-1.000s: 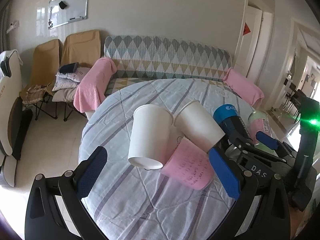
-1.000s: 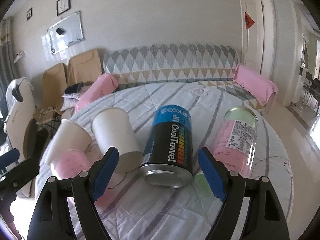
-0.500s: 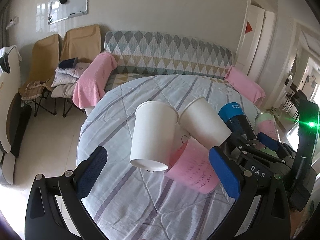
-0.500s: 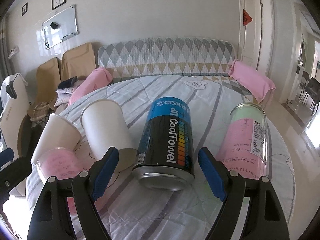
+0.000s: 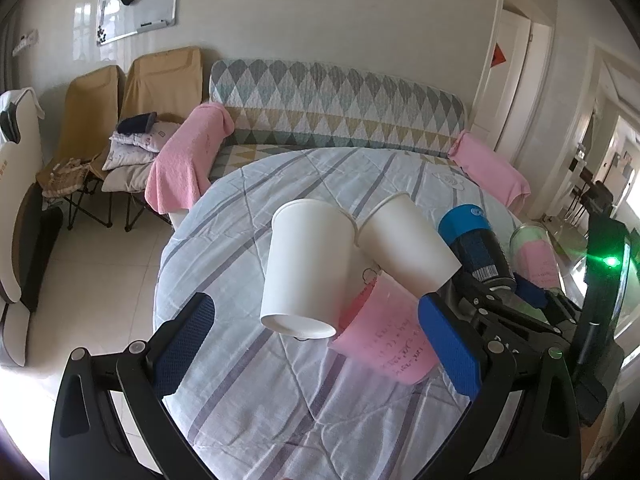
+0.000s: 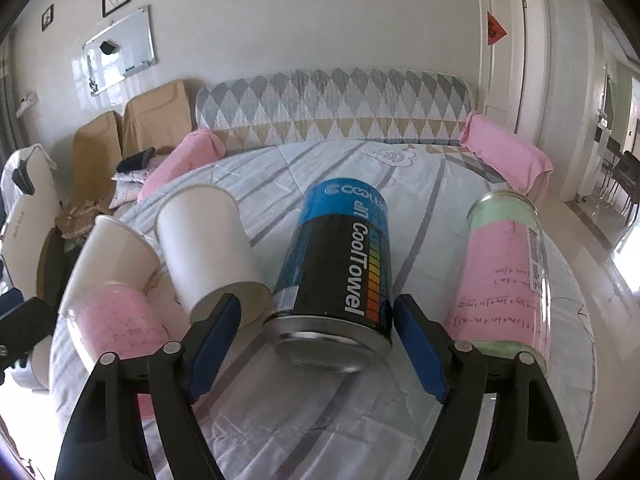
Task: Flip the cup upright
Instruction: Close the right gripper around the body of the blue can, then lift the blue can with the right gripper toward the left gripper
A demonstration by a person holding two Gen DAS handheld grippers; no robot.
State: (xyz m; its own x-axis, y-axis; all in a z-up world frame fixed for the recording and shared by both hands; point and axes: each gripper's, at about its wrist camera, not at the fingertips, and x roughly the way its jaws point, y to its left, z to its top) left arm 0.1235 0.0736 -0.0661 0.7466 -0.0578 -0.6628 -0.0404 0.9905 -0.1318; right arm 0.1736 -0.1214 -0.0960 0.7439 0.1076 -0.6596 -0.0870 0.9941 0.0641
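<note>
Left wrist view: the left gripper [image 5: 316,340] fills the lower frame, its two blue-padded fingers [image 5: 182,344] spread wide and gripping nothing. Between and above them, at frame centre, a white paper cup [image 5: 306,268] stands inverted on the striped tablecloth [image 5: 240,240], wide mouth down and narrow base toward the camera. A second white paper cup [image 5: 408,244] sits just right of it, also upside down, the two touching near their rims. Below that, centre right, a clear cup lined with pink paper [image 5: 386,336] stands inverted too, partly behind the right-hand pad. Farther right are a blue-and-black can [image 5: 474,248] and a glass jar with pink and green paper [image 5: 536,256], with the other tool's black frame in front of them at the right edge. A patterned sofa [image 5: 336,108] runs across the upper centre

Right wrist view: the right gripper [image 6: 316,344] occupies the bottom of the frame, fingers wide apart and empty, bracketing the metal base of the blue-and-black can [image 6: 340,276], labelled "CoolTowel", at centre; whether either pad touches it cannot be told. The nearer white paper cup [image 6: 208,252] stands left of centre, the other white cup [image 6: 112,256] farther left, and the pink-lined cup [image 6: 120,328] at lower left. The glass jar [image 6: 504,276] rises at right. A whiteboard [image 6: 120,50] hangs at upper left
</note>
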